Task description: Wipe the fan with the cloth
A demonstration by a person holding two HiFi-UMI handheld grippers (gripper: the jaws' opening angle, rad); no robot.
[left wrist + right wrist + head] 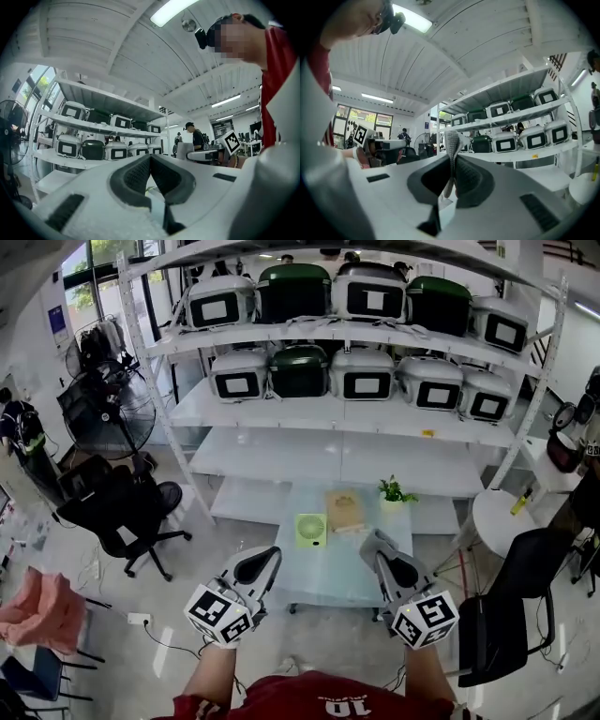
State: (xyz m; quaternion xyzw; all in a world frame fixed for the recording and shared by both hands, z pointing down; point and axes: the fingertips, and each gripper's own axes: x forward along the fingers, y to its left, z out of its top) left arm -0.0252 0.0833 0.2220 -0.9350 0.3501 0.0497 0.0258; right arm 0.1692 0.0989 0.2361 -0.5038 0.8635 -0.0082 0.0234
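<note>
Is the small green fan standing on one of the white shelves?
No, the fan stands on the low glass table, in front of the shelves.

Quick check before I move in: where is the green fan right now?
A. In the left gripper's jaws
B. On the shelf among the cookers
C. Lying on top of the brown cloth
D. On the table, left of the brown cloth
D: the head view shows the green fan standing on the table, just left of the brown cloth and not on it.
</note>
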